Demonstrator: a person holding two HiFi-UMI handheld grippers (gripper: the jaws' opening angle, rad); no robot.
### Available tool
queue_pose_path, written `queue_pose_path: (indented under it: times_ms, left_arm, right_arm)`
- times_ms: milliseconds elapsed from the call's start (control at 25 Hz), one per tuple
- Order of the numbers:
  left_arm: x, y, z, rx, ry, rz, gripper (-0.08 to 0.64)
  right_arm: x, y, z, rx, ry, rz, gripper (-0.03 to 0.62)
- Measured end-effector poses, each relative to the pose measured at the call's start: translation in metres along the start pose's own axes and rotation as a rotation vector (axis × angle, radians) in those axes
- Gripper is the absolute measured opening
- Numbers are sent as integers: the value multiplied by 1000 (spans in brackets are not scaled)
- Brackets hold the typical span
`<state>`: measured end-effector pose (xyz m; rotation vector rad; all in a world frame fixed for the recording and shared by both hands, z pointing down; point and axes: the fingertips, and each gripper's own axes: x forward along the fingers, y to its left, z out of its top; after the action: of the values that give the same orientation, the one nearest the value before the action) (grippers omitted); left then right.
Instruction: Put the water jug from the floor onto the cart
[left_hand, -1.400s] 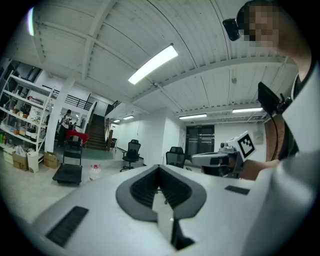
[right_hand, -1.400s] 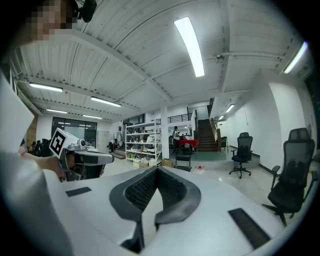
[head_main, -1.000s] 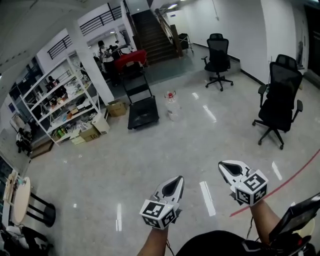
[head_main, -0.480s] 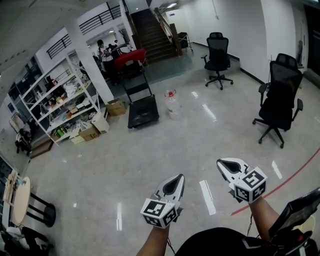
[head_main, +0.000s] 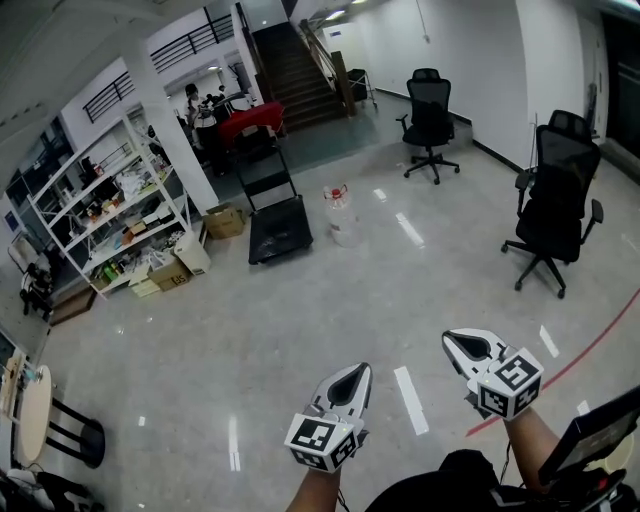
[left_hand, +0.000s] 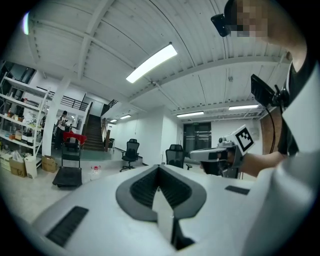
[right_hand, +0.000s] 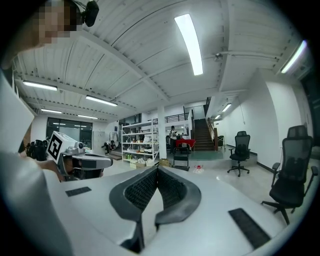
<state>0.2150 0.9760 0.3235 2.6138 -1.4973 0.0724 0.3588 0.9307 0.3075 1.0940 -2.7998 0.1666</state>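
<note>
A clear water jug (head_main: 340, 213) with a red cap stands on the floor far ahead, just right of a black flat cart (head_main: 278, 222) with an upright handle. The jug (left_hand: 95, 171) and the cart (left_hand: 67, 175) show small at the left of the left gripper view. In the right gripper view the jug (right_hand: 198, 168) shows just right of the cart (right_hand: 180, 162). My left gripper (head_main: 355, 372) and right gripper (head_main: 460, 341) are both shut and empty, held low in front of me and far from the jug.
White shelves (head_main: 110, 220) with clutter and cardboard boxes (head_main: 226, 220) stand at the left. Two black office chairs (head_main: 553, 212) (head_main: 431, 123) are at the right. Stairs (head_main: 300, 70) rise at the back, with people near a red-covered table (head_main: 250, 122). A red line (head_main: 580, 360) crosses the floor.
The view has shifted a little; the jug and cart sit slightly lower left in the picture. Both grippers stay shut and have dropped slightly in frame.
</note>
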Motion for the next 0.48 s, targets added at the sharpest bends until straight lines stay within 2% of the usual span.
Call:
queue_pose_path:
  times_ms: [160, 320, 400, 480]
  left_arm:
    - [13, 24, -4, -30, 7, -9, 0]
    - [36, 47, 9, -64, -14, -23, 0]
    - [64, 66, 9, -73, -8, -19, 0]
    - [96, 91, 4, -56, 26, 17, 0]
  right_arm:
    - [22, -10, -5, 21, 16, -17, 2]
    - [59, -26, 5, -9, 18, 23, 2]
    - [83, -48, 11, -3, 0, 46, 2]
    - [108, -79, 16, 7, -19, 46, 2]
